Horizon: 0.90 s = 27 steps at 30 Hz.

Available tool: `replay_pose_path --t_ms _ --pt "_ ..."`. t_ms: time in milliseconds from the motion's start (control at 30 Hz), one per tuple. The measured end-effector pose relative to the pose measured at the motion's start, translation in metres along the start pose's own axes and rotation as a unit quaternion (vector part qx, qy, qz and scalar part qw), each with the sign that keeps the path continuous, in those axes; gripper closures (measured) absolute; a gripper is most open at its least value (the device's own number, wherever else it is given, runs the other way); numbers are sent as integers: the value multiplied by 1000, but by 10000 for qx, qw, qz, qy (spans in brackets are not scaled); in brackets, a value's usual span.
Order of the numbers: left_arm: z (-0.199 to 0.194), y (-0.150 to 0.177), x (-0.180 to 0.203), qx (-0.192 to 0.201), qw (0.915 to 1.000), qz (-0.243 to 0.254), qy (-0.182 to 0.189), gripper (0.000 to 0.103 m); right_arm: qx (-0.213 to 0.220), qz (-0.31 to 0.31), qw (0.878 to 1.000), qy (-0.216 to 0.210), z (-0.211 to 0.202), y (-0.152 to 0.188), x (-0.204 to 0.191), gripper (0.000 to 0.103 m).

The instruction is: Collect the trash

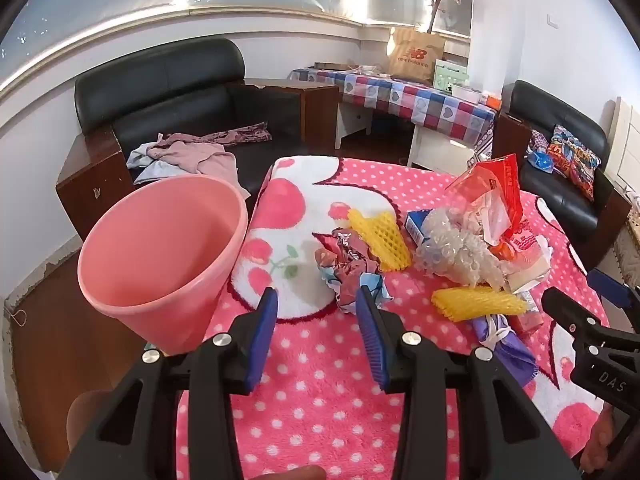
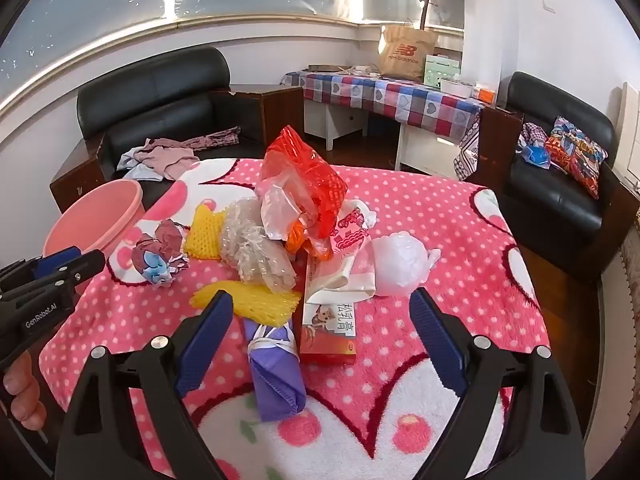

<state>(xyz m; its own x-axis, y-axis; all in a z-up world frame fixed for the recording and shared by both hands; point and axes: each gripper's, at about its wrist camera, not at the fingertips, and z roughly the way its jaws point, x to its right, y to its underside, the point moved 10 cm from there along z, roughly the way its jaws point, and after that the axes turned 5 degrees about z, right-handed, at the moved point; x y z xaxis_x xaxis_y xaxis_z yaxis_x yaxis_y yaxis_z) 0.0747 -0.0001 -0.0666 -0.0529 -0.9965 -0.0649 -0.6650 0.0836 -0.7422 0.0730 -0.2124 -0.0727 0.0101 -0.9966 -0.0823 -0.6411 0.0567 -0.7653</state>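
A heap of trash lies on the pink dotted blanket (image 1: pixel 320 380): a crumpled wrapper (image 1: pixel 346 268), yellow foam nets (image 1: pixel 380 240), bubble wrap (image 1: pixel 456 248) and a red plastic bag (image 1: pixel 500 184). My left gripper (image 1: pixel 317 296) is open and empty, its right pad just short of the crumpled wrapper. The pink bin (image 1: pixel 160 248) stands tilted at its left. My right gripper (image 2: pixel 320 300) is wide open over a purple packet (image 2: pixel 276 368), a red box (image 2: pixel 330 324) and a yellow foam net (image 2: pixel 252 300), touching none of them. A white plastic ball (image 2: pixel 400 260) lies further right.
Black armchairs stand behind the table (image 1: pixel 168 92) and to the right (image 2: pixel 560 184), the first with clothes (image 1: pixel 192 156) on it. A checked-cloth desk (image 2: pixel 392 96) with a paper bag is at the back. The other gripper shows at each view's side (image 1: pixel 574 286), (image 2: pixel 86 256).
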Motion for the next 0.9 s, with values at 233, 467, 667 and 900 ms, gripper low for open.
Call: replay_pose_path --t_ms 233,467,667,900 --pt "-4 -1 3 32 10000 3 -29 63 16 2 10000 -1 -1 -1 0 13" --pt "-7 -5 3 88 10000 -34 -23 63 60 48 10000 16 -3 -3 2 13" --pt "-4 -7 2 95 9999 -31 20 63 348 110 9993 -34 -16 -11 2 13" --pt "-12 -10 -2 179 9998 -77 15 63 787 62 9969 -33 -34 -24 0 13"
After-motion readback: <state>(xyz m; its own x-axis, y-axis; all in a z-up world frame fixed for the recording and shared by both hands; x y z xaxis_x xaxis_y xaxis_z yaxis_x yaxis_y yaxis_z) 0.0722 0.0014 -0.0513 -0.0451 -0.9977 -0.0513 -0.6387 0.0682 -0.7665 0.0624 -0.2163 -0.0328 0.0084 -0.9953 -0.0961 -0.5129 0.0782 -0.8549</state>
